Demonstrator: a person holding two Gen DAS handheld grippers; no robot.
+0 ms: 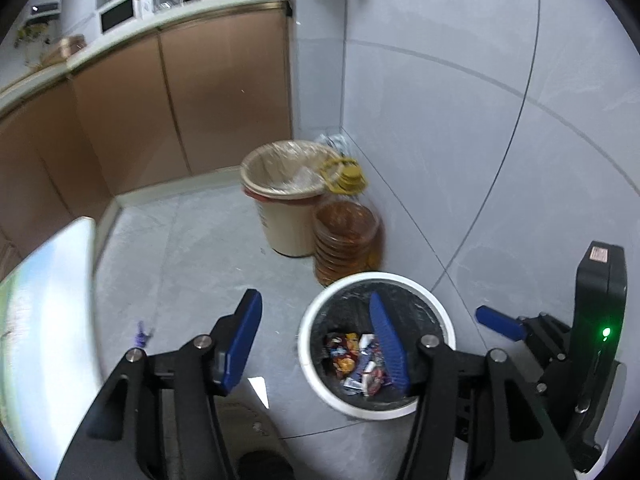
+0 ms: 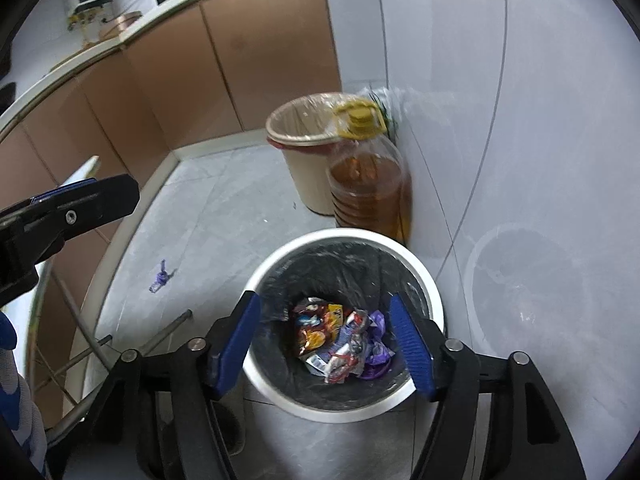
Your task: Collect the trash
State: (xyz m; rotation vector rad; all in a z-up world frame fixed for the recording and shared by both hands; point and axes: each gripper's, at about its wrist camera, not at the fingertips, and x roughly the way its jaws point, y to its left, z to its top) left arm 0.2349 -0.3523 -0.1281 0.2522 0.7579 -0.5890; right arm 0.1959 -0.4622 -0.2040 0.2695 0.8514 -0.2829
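Left wrist view: left gripper (image 1: pixel 316 340) in the lower centre, jaws well apart, nothing between the blue pads. Its right-hand pad overlaps the mouth of the white bin (image 1: pixel 316 376) at lower centre-right; the bin is black-lined and upright, mouth up. Crumpled wrappers (image 1: pixel 358 362) lie at its bottom. At the left edge of the lower half, a small purple scrap (image 1: pixel 140 336) lies on the grey floor, well apart from the bin. Right gripper visible at the right edge, one blue pad showing. Middle of frame: beige bin (image 1: pixel 286 220) with a clear liner, an amber oil jug (image 1: pixel 346 240) touching it, both in the wall corner. Right wrist view: right gripper (image 2: pixel 326 342) lower centre, jaws wide, empty, framing the white bin's mouth. Wrappers and a purple wad sit in the bottom of the liner. The purple scrap (image 2: pixel 159 276) is at centre-left on bare floor; its long axis runs from lower left to upper right in the frame, narrower end uppermost, lying flat. Judgement: the drop looks done, and the scrap looks like the remaining pickup. To do it well, bring the open jaws down across the short axis, pads straddling the scrap, close only once low enough to pinch the thin material, and keep clear of the metal legs at lower left.
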